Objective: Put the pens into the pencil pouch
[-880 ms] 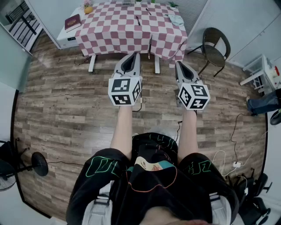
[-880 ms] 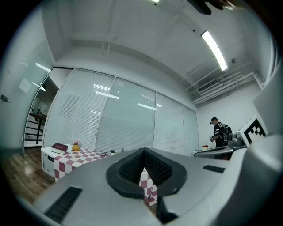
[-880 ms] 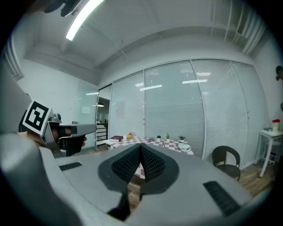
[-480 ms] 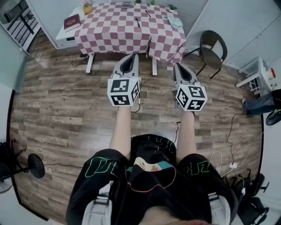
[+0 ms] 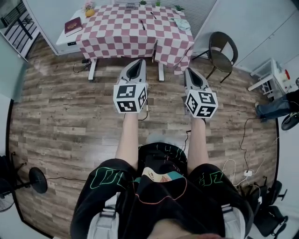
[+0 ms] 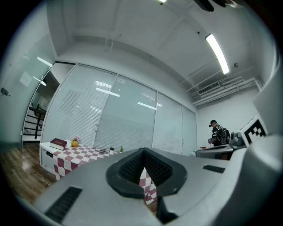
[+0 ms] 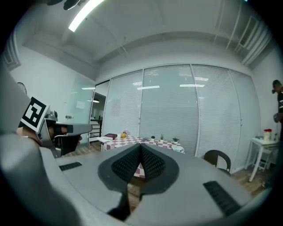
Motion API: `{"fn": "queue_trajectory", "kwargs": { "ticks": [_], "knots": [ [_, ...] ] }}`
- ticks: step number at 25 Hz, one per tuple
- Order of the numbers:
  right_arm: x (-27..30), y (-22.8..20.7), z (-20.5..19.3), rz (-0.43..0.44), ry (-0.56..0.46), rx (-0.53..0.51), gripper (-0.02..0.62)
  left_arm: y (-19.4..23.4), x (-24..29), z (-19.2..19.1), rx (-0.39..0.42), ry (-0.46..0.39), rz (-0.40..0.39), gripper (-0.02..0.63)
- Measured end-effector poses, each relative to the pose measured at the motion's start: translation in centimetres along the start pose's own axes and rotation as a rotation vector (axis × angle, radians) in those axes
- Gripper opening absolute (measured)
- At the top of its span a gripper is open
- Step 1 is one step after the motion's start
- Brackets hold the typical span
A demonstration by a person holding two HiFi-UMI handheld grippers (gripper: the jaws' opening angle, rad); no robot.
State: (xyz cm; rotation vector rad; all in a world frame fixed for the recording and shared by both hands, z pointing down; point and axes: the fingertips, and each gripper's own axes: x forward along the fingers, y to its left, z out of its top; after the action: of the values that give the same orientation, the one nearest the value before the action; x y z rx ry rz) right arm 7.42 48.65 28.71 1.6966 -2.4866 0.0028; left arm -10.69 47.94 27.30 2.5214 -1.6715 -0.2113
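A table (image 5: 117, 37) under a red-and-white checked cloth stands far ahead across the wooden floor. Two dark pens (image 5: 143, 24) (image 5: 153, 15) lie on it, and a pale teal pouch (image 5: 180, 23) rests near its right end. My left gripper (image 5: 138, 62) and right gripper (image 5: 189, 71) are held side by side at arm's length, well short of the table. Both are shut with nothing between the jaws, as the left gripper view (image 6: 143, 161) and the right gripper view (image 7: 140, 154) show. The pouch (image 7: 178, 148) is a small shape in the right gripper view.
A dark red book (image 5: 72, 25) and a yellow flower pot (image 5: 88, 9) sit at the table's left end. A dark chair (image 5: 220, 49) stands right of the table, with a white side table (image 5: 271, 77) beyond it. Cables (image 5: 243, 154) trail on the floor. A person (image 6: 217, 134) stands at the far right.
In the head view the table and chair have drifted slightly up and left. Both grippers stay shut and side by side, shifted a little left.
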Motion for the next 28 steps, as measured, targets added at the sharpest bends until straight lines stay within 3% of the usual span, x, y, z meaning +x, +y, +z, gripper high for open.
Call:
{"fn": "queue_trajectory", "kwargs": {
  "ticks": [6, 13, 20, 28],
  "knots": [
    [-0.1, -1.7, 1.4, -0.036, -0.038, -0.008, 0.003, -0.8, 1.3, 1.3, -0.007, -0.03, -0.033, -0.005],
    [2.1, -4.9, 0.4, -0.055, -0.025, 0.027, 0.003, -1.7, 5.3, 0.1, 0.005, 0.009, -0.054, -0.005],
    [8.1, -7.7, -2.8, -0.039, 0.009, 0.068, 0.003, 0.7, 11.0, -3.1, -0.002, 0.061, -0.028, -0.005],
    [16.4, -15.0, -8.0, -0.061, 0.093, 0.161, 0.003, 1.3, 21.7, -9.0, -0.029, 0.173, -0.033, -0.005]
  ]
}}
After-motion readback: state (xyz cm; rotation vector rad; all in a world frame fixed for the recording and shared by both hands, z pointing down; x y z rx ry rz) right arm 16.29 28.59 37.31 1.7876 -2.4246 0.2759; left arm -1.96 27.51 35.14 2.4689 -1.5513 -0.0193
